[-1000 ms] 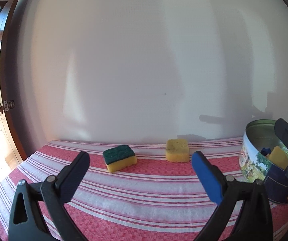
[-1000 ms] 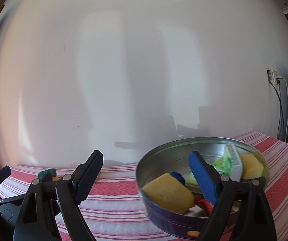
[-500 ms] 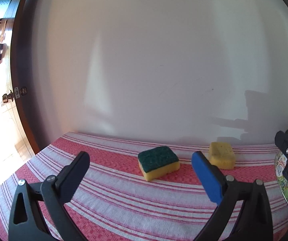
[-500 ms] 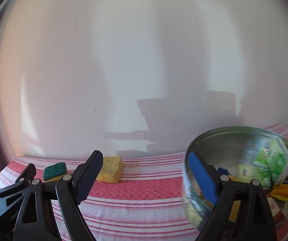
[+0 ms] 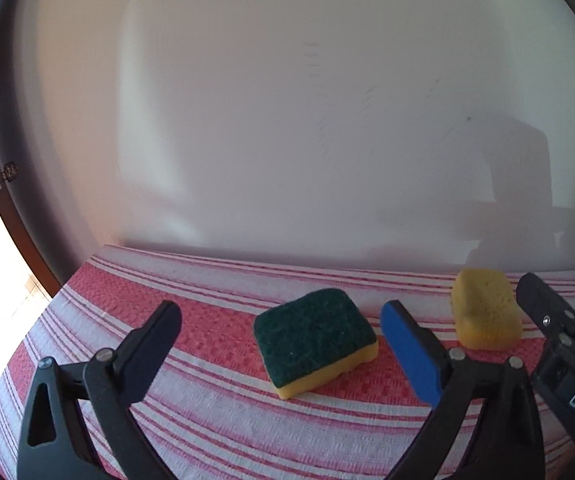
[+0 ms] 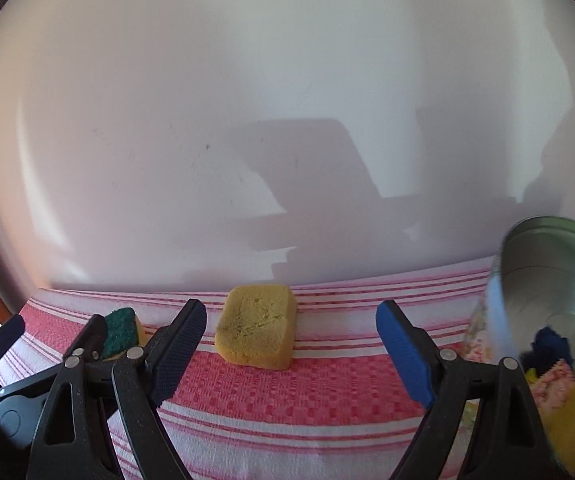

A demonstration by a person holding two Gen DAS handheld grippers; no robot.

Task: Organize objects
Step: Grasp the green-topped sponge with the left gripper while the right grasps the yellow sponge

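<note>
A green-topped yellow sponge (image 5: pixel 315 340) lies on the red and white striped cloth (image 5: pixel 207 412), just ahead of my left gripper (image 5: pixel 283 344). That gripper's jaws are wide and closing, with the sponge beyond the tips and no pad touching it. A plain yellow sponge (image 6: pixel 257 326) lies ahead of my right gripper (image 6: pixel 291 340), whose wide jaws are also closing on nothing. This yellow sponge (image 5: pixel 485 314) appears at the right of the left wrist view, and the green sponge (image 6: pixel 121 332) at the left of the right wrist view. My left gripper (image 6: pixel 47 342) shows at the lower left there.
A round metal tin (image 6: pixel 543 276) stands at the right edge, holding a yellow sponge, green packets and a dark blue item. A white wall runs close behind the table. A wooden door frame (image 5: pixel 15 220) rises at the left, past the cloth's end.
Both grippers have swung left along the table and come closer to the sponges. The tin has slid to the right edge of the right wrist view and left the left wrist view.
</note>
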